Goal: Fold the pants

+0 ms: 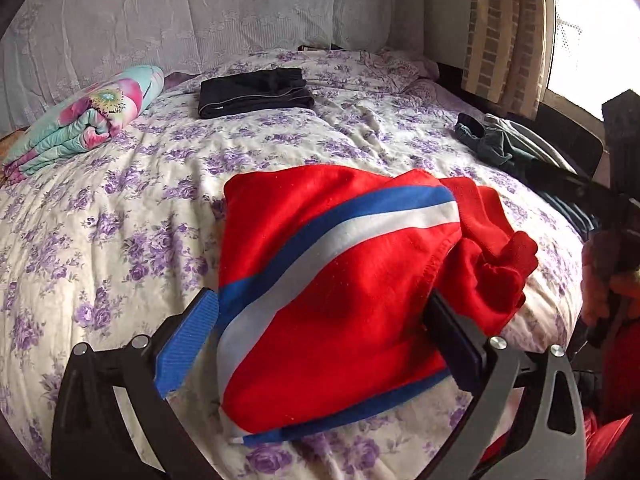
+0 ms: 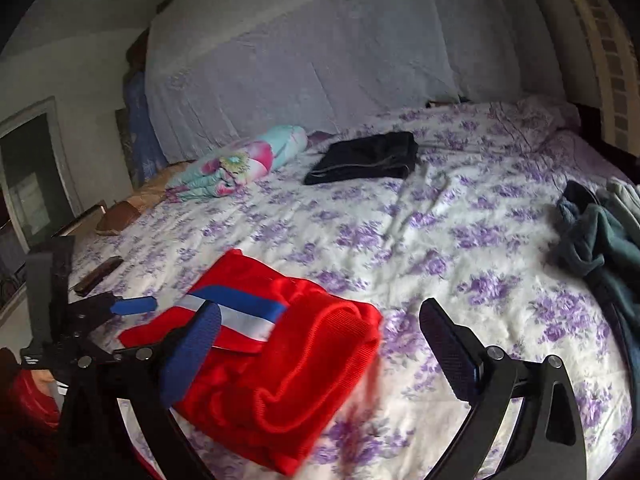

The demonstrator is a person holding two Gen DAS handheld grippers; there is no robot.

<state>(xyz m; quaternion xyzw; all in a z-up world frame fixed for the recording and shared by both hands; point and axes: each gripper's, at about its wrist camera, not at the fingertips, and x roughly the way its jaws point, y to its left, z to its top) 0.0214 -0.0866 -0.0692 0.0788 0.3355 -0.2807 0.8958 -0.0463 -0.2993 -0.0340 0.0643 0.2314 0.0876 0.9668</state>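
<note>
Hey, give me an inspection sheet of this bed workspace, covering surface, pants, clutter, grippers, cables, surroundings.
Surface: bed with a rumpled purple-flowered sheet.
Job's things: red pants with a blue and white stripe, folded, lying near the bed's front edge; black folded garment farther back.
Clutter: dark green clothes pile at the right edge; rolled floral quilt at the far left.
Grippers: left gripper open, jaws either side of the red pants without pressing; right gripper open, holding nothing.
Cables: nothing seen.
Surroundings: pale lace cloth behind the bed; curtain by a bright window.
</note>
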